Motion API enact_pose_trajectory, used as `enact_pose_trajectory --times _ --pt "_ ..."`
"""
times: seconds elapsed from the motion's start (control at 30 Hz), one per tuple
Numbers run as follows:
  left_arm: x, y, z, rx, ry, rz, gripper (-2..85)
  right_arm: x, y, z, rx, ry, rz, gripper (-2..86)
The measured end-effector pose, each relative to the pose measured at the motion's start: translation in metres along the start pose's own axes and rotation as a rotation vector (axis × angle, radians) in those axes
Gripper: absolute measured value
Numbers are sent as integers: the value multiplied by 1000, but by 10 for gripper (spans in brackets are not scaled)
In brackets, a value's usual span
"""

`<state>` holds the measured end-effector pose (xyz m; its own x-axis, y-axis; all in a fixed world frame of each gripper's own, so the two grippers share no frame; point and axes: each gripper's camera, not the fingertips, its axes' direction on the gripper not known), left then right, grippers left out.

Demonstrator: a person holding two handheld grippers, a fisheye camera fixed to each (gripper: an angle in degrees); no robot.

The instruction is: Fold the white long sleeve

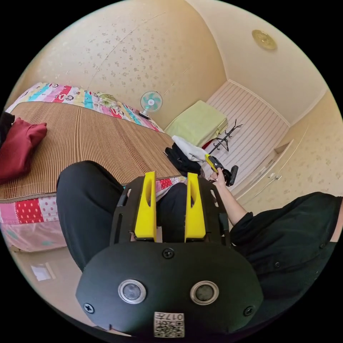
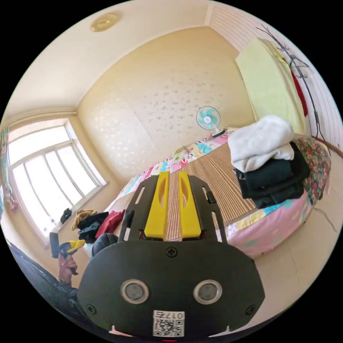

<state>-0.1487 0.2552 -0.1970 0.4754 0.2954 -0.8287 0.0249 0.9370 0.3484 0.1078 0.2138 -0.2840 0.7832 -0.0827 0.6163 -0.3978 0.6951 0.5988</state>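
The white long sleeve (image 2: 262,143) lies crumpled on top of black folded clothes (image 2: 275,182) at the bed's corner; in the left gripper view the white garment (image 1: 187,146) sits on the same dark pile. My left gripper (image 1: 170,175) is open above the person's black-trousered knees, holding nothing. My right gripper (image 2: 173,174) has only a narrow gap between its jaws, nothing in it, and points along the striped mat (image 2: 214,171). A hand holds the right gripper (image 1: 211,161) up next to the pile. The left gripper (image 2: 69,246) is held in a hand at the lower left.
A brown striped mat (image 1: 96,143) covers the bed. A red garment (image 1: 18,148) lies at its far end, with more clothes (image 2: 89,221) under the window (image 2: 46,171). A fan (image 1: 151,102), a green cushion (image 1: 198,121) and a coat rack (image 1: 225,137) stand by the wall.
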Motion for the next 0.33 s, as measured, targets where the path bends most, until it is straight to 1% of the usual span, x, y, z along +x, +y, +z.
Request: enact_pose_trajectory --times 0.03,0.1,0.2,0.27,0.33 --pt "0 5 -7 10 -34 -15 125 -22 -4 4 17 -18 -56 23" --pt "-2 13 -17 31 -69 -57 125 -95 -10 15 122 -91 -226 12" --pt "-6 28 -27 87 -136 -125 125 -160 -2 30 250 -77 -361 6" --pt "-13 35 -31 111 -210 -177 125 -181 5 45 295 -35 -413 4" --pt "-33 38 -44 150 -288 -237 125 -193 10 64 285 -23 -446 3"
